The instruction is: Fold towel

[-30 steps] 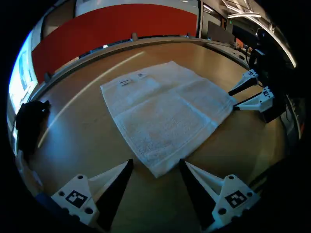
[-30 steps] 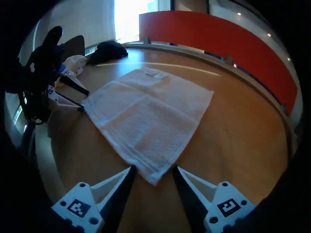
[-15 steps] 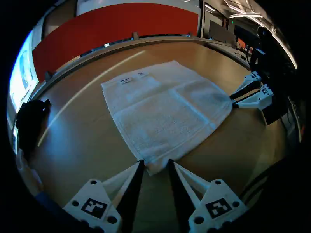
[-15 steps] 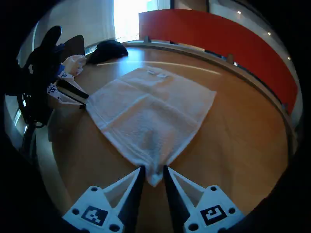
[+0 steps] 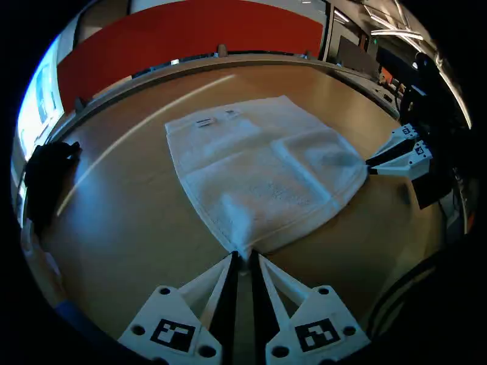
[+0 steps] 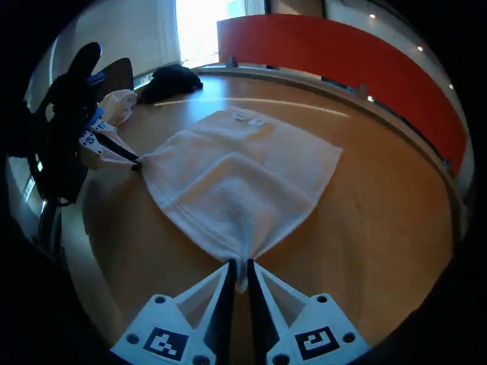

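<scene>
A white towel lies folded on the round wooden table, two small labels near its far edge. In the left gripper view, my left gripper is shut on the towel's near corner, which bunches up between the fingers. The right gripper shows at the right, pinching the neighbouring corner. In the right gripper view, the towel rises into a ridge toward my right gripper, shut on its corner. The left gripper grips the left corner there, and both corners are lifted slightly.
A dark bundle sits at the table's left edge in the left gripper view, seen as a black bundle in the right gripper view. A red wall panel runs behind the table. A person's dark sleeve holds the left gripper. A pale cloth lies nearby.
Both grippers went from wide open around the towel's corners to shut on them. The pinched corners have lifted and the towel has puckered toward each gripper.
</scene>
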